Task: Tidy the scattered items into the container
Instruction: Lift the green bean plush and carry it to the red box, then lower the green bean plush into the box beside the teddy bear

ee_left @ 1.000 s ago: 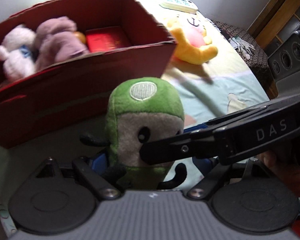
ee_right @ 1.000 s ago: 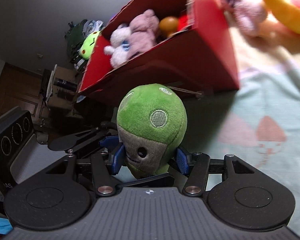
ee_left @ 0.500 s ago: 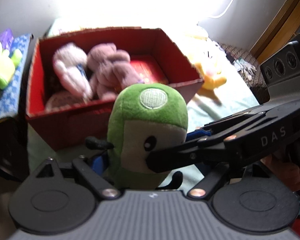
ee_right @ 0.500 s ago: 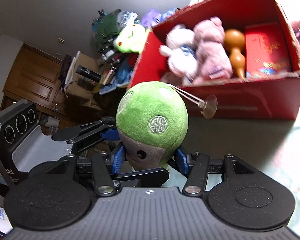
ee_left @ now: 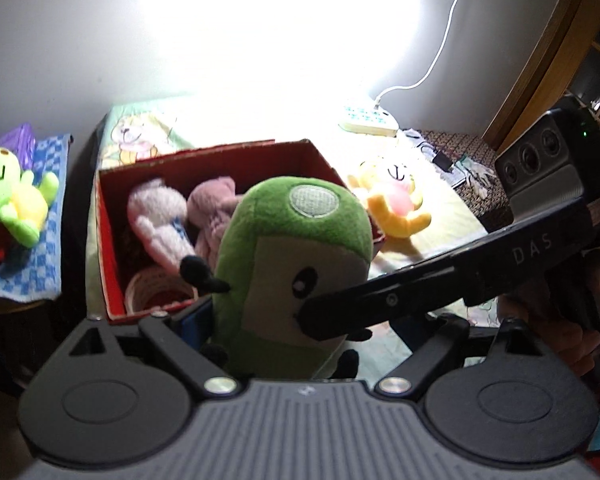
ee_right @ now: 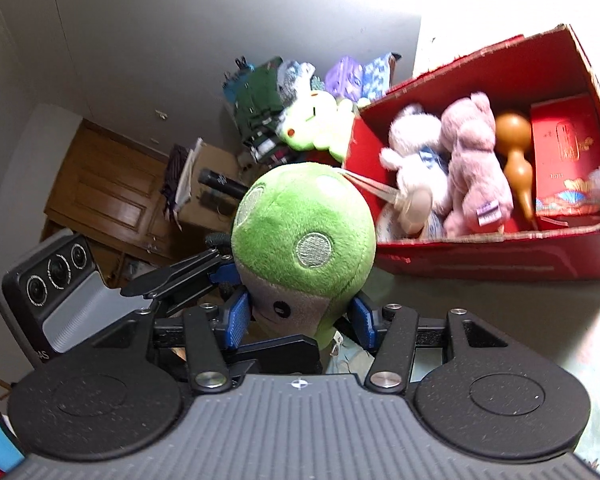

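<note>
A green plush toy [ee_left: 292, 248] with a grey face hangs in the air in front of the red cardboard box [ee_left: 204, 152]. My right gripper [ee_right: 300, 316] is shut on the green plush toy [ee_right: 300, 232], with both blue pads pressed into its lower body. My left gripper [ee_left: 296, 320] has its jaws opening around the same toy, and its one visible blue pad [ee_left: 198, 320] stands just off the toy's side. A suction cup [ee_right: 416, 204] dangles from the toy's head on a string. The red box [ee_right: 480, 256] holds a white plush, a pink plush, a gourd and a red packet.
A yellow plush [ee_left: 396, 208] lies on the bed to the right of the box. A light-green frog plush [ee_left: 12, 196] sits on a blue checked cloth to the left. A power strip [ee_left: 368, 122] lies by the wall. A wooden cabinet [ee_right: 100, 184] stands beyond.
Both grippers have risen with the green plush, so the box now lies lower and I see into it from above. The left jaws have spread a little.
</note>
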A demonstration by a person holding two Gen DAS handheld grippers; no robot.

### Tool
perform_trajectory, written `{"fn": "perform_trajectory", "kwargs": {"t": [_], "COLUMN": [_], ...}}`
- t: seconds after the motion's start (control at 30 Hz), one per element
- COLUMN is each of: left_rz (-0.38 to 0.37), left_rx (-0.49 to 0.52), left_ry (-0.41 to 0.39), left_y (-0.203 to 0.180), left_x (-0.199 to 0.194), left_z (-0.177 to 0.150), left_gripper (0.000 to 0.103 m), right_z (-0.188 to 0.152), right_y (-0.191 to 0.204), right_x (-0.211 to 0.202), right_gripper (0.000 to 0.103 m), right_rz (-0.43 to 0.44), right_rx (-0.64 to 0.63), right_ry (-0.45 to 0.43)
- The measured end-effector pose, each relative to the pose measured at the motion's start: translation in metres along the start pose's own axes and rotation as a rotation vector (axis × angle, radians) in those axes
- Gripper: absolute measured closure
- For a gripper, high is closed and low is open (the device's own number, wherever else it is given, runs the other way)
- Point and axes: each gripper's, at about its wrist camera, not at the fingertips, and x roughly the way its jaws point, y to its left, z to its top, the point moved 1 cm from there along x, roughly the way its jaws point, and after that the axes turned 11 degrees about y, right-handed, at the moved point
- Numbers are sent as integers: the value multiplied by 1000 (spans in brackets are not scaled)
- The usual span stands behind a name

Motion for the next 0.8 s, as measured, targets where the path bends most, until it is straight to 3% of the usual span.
{"fn": "perform_trajectory", "kwargs": {"t": [0.47, 0.8], "left_rz": [-33, -67], "left_rx": [33, -2], "left_ry": [-127, -149], "left_y": [-5, -4], "left_x": [-12, 36], "left_z": [35, 63], "left_gripper": [13, 13], "right_z": [20, 41], "right_y": [19, -17], "right_x": [-31, -42], "right_gripper": [48, 49], "right_rz": [-81, -135], "right_rx": [-85, -84], "right_ry": [-161, -209]}}
